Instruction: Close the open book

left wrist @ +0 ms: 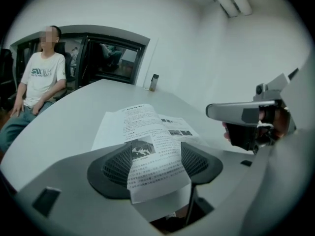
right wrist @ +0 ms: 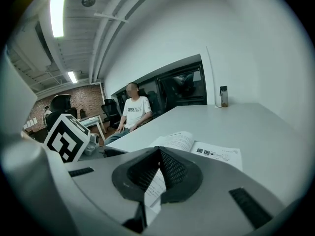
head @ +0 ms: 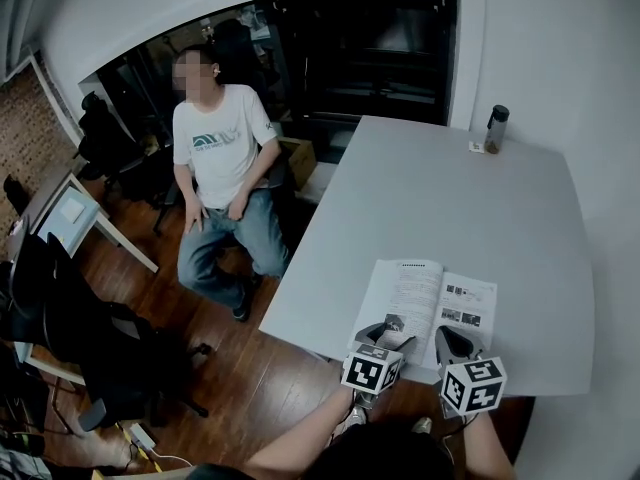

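Facing one open book [head: 430,293] and one bottle [head: 496,128], you held your left gripper [head: 386,334] wide around a page [left wrist: 157,168], your right gripper [head: 455,344] closed.

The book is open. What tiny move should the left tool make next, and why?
Probably shut the left tool on the page between its open jaws, since that page isn't pinched yet. Then it could be turned over to close the book.

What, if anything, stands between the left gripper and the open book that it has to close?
Nothing visible does: a page of the open book lies between the open jaws of the left gripper. The bottle stands well away, at the far corner of the table.
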Demonstrator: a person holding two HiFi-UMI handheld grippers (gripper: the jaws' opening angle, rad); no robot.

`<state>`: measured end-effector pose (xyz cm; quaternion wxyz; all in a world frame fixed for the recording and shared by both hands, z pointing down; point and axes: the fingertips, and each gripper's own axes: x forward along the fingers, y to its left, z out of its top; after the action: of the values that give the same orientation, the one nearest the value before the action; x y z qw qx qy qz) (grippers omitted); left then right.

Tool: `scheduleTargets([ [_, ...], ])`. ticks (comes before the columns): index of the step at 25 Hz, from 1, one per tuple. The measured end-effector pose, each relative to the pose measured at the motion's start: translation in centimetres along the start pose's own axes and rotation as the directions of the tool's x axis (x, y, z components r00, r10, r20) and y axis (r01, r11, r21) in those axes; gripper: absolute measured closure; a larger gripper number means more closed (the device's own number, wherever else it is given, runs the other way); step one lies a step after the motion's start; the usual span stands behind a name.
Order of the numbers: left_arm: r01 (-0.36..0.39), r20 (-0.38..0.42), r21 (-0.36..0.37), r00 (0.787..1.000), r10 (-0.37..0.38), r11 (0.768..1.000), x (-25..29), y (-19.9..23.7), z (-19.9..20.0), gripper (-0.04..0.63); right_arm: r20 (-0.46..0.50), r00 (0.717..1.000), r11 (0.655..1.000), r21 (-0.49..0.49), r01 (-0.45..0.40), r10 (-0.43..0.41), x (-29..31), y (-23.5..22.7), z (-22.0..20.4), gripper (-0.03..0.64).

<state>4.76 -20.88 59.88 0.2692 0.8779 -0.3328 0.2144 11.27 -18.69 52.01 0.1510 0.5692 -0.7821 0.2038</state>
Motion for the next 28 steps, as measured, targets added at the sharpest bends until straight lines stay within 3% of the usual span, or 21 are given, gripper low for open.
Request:
scheduleTargets([
  [4, -0.041, -0.052, -0.034, 0.998, 0.039, 0.999, 1.2, 0.7, -1.5, 0.304, -0.017, 1.000, 1.000, -0.006, -0.016, 0.016, 0.0, -0.6, -0.5, 0.614],
  [11, -0.029, -0.060, -0.042, 0.998, 0.026, 0.999, 1.3, 0.5, -1.3, 0.307, -0.028, 0.999, 0.999, -0.004, -0.035, 0.035, -0.6, -1.1, -0.9, 0.614],
  [13, -0.029, -0.059, -0.046, 0.998, 0.026, 0.999, 1.4, 0.1, -1.4, 0.345, -0.031, 0.999, 0.999, 0.000, -0.035, 0.035, -0.7, -1.6, -1.2, 0.614],
  [17, -0.029, -0.058, -0.036, 0.998, 0.027, 0.999, 1.8, -1.0, -1.4, 0.421, -0.026, 0.999, 0.999, 0.001, -0.043, 0.043, -1.0, -2.0, -1.2, 0.614],
  [28, 0.025, -0.028, 0.015, 0.999, -0.024, 1.000, 2.9, -5.0, 0.4, 0.428, -0.019, 0.999, 1.000, 0.000, -0.030, 0.030, -2.4, -4.2, -1.4, 0.614],
])
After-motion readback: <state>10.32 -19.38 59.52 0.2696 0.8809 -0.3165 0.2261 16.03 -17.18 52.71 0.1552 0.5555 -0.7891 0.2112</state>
